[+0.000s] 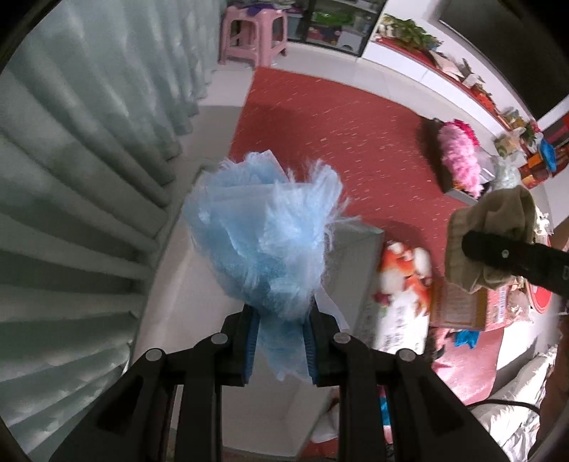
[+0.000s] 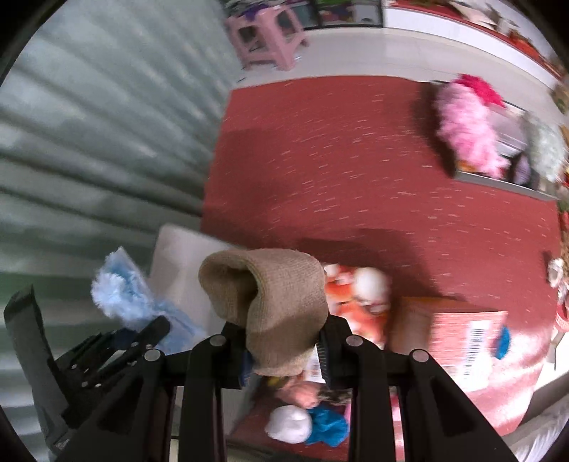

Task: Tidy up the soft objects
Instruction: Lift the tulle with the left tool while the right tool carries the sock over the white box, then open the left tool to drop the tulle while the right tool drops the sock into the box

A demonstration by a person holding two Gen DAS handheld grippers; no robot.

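Note:
My left gripper (image 1: 279, 350) is shut on a fluffy light-blue cloth (image 1: 263, 231) and holds it in the air above the floor. My right gripper (image 2: 284, 350) is shut on a beige knitted sock (image 2: 274, 305), also held up. In the left wrist view the right gripper (image 1: 512, 257) shows at the right edge with the beige sock (image 1: 490, 231) in it. In the right wrist view the left gripper (image 2: 142, 341) and the blue cloth (image 2: 128, 295) show at the lower left.
A red carpet (image 1: 338, 142) covers the floor. A box with pink fluffy items (image 1: 458, 156) stands at the right. Below lie an orange-and-white plush toy (image 2: 359, 298), a cardboard box (image 2: 462, 337) and other soft items. Grey curtains (image 1: 89, 160) hang left; a pink stool (image 1: 254, 33) stands far back.

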